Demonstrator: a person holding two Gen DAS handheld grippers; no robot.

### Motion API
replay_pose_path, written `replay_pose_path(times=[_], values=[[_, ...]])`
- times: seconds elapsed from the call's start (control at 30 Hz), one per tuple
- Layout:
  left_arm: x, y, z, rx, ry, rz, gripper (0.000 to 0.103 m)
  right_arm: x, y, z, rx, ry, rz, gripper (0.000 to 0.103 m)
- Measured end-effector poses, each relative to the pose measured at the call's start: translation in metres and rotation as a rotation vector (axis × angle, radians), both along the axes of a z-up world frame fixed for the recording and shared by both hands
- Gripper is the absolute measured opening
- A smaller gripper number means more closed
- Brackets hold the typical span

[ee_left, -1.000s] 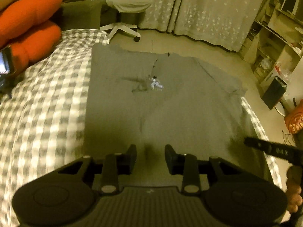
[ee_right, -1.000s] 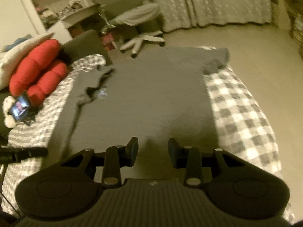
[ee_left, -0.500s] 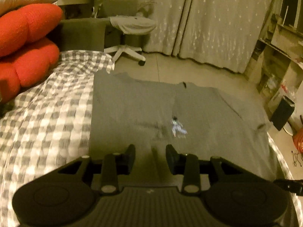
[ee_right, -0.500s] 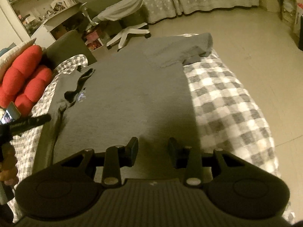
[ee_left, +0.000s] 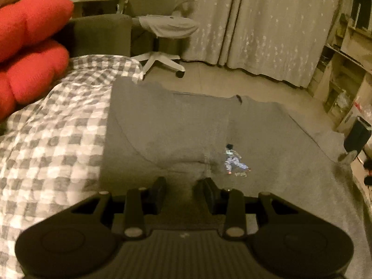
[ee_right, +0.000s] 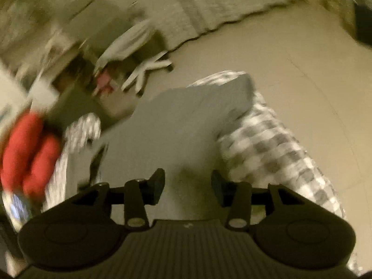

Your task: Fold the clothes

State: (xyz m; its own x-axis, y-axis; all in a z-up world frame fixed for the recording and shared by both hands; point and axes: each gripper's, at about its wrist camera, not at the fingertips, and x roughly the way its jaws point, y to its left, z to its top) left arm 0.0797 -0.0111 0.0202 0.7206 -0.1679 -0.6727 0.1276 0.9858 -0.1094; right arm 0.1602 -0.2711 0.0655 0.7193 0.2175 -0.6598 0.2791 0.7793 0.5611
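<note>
The left wrist view was sharp; the right wrist view was smeared with blur and tilted.

In the left view a grey T-shirt (ee_left: 209,139) lay spread flat on a checked bedspread (ee_left: 53,139), filling the centre and right of the frame. A small printed figure (ee_left: 233,161) showed on it right of centre, and a crease ran down from the collar toward the bottom. The left gripper (ee_left: 181,194) sat at the bottom centre with its jaws apart and only cloth showing in the gap; whether the fingers (ee_left: 158,191) touched the cloth could not be told.

Only this view showed the curtains (ee_left: 267,30) at the top and the shelves (ee_left: 344,76) at the right edge; what the shelves held was too dim to name.

The right view showed the shirt's far sleeve (ee_right: 220,93) reaching the bedspread's edge, with bare floor (ee_right: 290,58) to the right. The right gripper (ee_right: 188,186) had its jaws opening, nothing clamped between them, above the shirt.

Both views showed red cushions (ee_left: 30,46) at the left and an office chair (ee_left: 167,34) beyond the bed.
</note>
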Motion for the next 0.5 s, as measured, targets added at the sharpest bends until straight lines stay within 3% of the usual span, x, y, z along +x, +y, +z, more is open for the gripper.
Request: replay_pose_path(times=[0.13, 0.33, 0.5], values=[[0.000, -0.005, 0.005, 0.000, -0.007, -0.037, 0.037, 0.020, -0.021, -0.012, 0.006, 0.041, -0.126, 0.049], [0.010, 0.005, 0.016, -0.069, -0.046, -0.006, 0.037, 0.041, -0.035, -0.034, 0.124, 0.056, -0.226, 0.050], [0.016, 0.004, 0.019, -0.066, -0.103, 0.032, 0.036, 0.049, -0.022, -0.031, 0.092, 0.033, -0.255, 0.056]])
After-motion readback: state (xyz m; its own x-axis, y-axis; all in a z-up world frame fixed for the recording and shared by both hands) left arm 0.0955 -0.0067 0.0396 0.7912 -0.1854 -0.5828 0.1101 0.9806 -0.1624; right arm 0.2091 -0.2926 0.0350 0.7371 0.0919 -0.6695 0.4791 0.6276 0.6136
